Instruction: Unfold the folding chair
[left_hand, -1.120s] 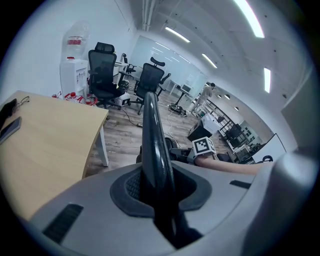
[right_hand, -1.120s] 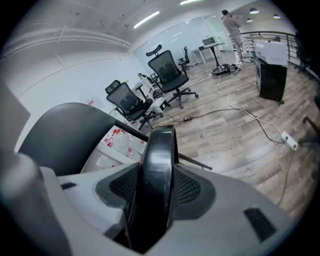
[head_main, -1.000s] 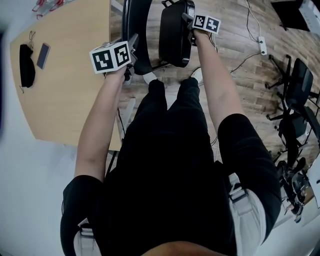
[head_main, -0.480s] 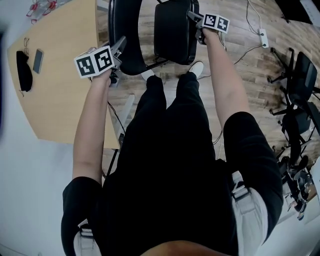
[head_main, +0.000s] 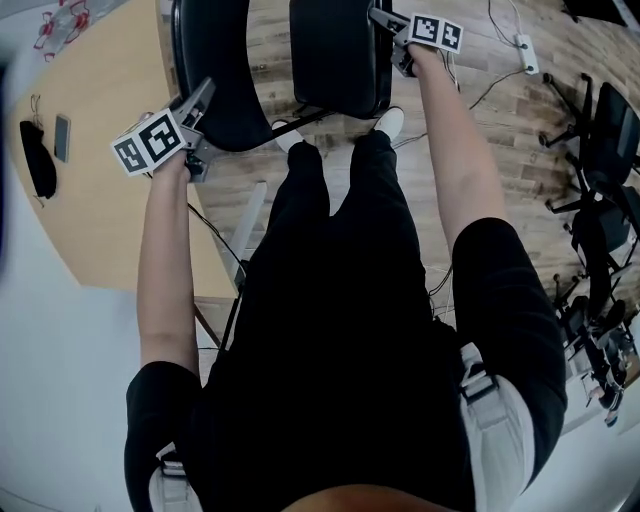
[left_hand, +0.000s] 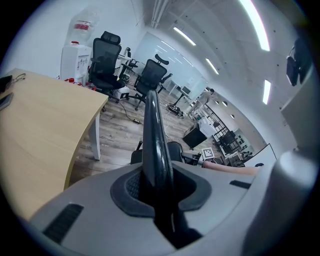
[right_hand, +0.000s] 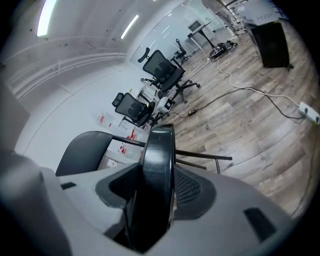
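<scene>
1 folding chair: my left gripper clamps its backrest edge; my right gripper clamps its seat edge.

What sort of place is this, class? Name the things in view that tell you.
Probably an office or lab workspace: wheeled mesh office chairs, a water dispenser against the wall, and a curved wooden desk.
</scene>
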